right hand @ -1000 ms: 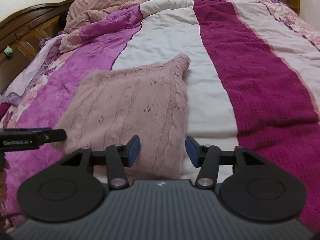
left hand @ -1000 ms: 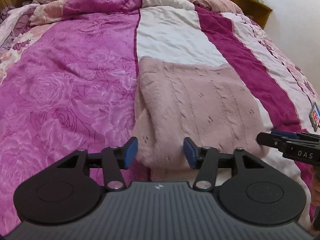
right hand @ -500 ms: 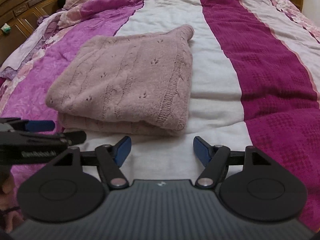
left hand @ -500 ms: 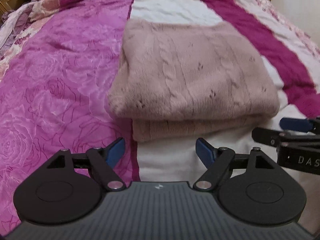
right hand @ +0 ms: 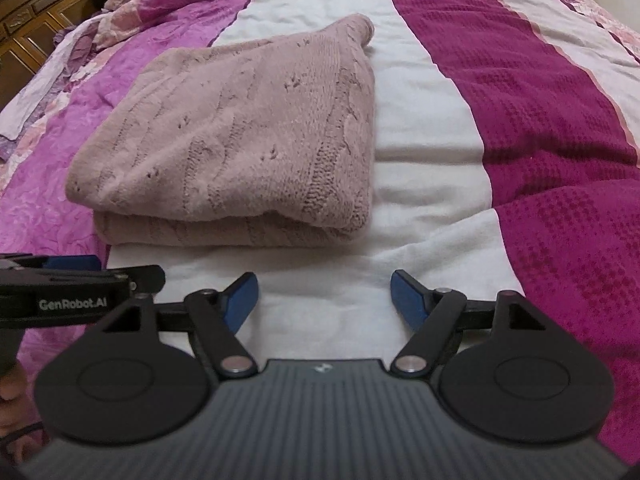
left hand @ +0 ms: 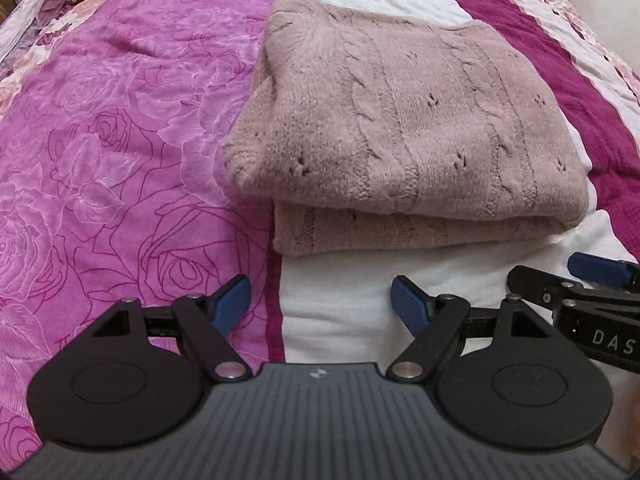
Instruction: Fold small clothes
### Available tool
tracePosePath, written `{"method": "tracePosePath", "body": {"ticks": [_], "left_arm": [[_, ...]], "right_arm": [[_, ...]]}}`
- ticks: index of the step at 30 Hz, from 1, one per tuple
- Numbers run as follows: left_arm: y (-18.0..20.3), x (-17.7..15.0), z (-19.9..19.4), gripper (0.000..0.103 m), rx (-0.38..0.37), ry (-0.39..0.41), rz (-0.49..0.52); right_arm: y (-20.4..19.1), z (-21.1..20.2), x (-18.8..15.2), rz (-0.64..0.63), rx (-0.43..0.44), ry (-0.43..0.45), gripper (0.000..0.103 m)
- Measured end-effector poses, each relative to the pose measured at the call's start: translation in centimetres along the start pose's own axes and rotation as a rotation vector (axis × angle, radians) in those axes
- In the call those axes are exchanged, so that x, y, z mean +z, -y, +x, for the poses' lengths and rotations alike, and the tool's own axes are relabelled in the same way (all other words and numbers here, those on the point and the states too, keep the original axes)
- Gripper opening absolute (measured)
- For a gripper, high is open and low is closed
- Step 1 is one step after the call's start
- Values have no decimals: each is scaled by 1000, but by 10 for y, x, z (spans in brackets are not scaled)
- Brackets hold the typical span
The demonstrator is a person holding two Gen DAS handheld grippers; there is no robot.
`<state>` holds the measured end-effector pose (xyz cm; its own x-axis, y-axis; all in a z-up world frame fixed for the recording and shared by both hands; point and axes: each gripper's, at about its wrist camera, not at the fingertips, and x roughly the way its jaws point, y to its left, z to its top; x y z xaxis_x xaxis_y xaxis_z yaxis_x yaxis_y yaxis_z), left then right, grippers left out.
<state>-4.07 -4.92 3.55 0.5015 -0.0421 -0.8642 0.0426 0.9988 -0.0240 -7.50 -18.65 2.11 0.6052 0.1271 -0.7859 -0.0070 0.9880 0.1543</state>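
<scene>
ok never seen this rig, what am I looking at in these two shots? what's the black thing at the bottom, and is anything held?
No robot here: a person carries a handheld two-finger gripper in each hand, with a fisheye camera on each looking forward along the fingers. The black shape at the bottom is the gripper's own body.

In the left wrist view, the left gripper is open and empty; the right gripper pokes in at the right edge. In the right wrist view, the right gripper is likewise open and empty.

Ahead of both lies a dusty-pink cable-knit sweater, folded into layers, on a bed cover with magenta, white and purple stripes. Neither gripper touches the sweater.
</scene>
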Motion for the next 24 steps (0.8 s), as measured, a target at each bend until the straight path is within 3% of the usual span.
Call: {"method": "tracePosePath", "body": {"ticks": [24], "left_arm": [[2, -1, 2, 83, 4, 4, 5]], "right_arm": [[0, 4, 1, -1, -9, -16, 75]]}}
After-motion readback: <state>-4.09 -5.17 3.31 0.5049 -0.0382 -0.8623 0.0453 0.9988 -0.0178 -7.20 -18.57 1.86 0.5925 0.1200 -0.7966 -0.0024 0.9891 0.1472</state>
